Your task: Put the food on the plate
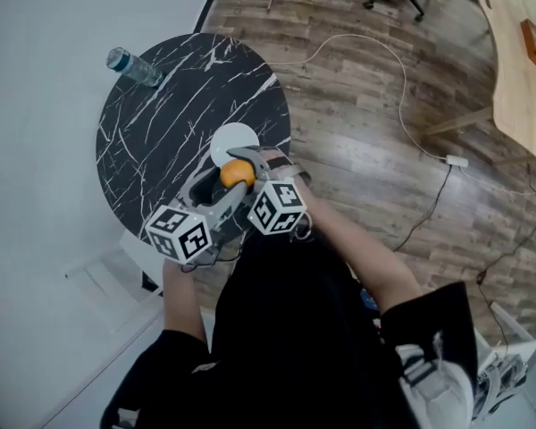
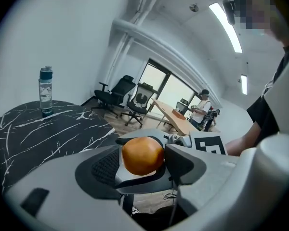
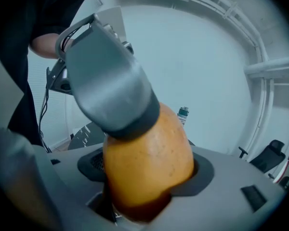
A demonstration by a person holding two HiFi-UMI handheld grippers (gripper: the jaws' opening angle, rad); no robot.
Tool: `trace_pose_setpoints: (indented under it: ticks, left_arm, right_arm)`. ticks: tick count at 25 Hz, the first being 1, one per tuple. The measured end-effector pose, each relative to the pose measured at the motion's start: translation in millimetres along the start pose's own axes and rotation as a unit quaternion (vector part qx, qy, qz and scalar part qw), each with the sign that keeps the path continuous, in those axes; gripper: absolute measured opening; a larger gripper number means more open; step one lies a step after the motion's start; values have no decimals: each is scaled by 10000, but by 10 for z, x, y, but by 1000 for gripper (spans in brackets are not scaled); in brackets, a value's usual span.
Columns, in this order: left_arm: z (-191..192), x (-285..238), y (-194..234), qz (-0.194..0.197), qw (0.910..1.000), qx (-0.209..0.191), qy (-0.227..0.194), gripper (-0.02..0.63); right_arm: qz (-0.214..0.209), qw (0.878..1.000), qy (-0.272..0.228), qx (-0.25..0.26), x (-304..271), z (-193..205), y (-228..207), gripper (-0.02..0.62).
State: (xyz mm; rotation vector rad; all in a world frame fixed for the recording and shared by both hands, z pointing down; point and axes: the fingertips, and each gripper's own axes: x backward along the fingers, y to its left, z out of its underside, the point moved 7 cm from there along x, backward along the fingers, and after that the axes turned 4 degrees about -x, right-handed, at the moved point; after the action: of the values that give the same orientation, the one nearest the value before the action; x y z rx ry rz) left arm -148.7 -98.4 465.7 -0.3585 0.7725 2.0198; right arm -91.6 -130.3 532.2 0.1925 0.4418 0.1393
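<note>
Tally from my end:
- one orange (image 1: 238, 173)
- one white plate (image 1: 228, 137)
- one round marble table (image 1: 161, 141)
- one water bottle (image 1: 132, 66)
- two grippers: left gripper (image 2: 142, 166), right gripper (image 3: 144, 170)
- two marker cubes: left cube (image 1: 179, 233), right cube (image 1: 277, 207)

Further off I count two office chairs (image 2: 116, 93), one wooden desk (image 1: 518, 70), one seated person (image 2: 200, 110) and one power strip (image 1: 456, 161).

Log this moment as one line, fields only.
right tool: shut on orange | left tool: open, jaws either side of orange | plate: on black table | orange: not yet on plate
</note>
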Motion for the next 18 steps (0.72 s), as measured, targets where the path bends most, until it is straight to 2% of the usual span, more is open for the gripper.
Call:
trace_pose_setpoints:
  ticks: [8,15,18]
  left_arm:
    - [45,-13,372,111,9999,70,0,279]
    - [121,-80,429,170,9999,-20,9,279]
    - [149,-98,425,58,10000,-28,-9,279]
  right_arm:
    - [3,9998,162,112,-345,-43,-8,324]
    - [51,9992,379,131,-395,70,15,326]
    - [121,9992,374,37,-329,125,27,331]
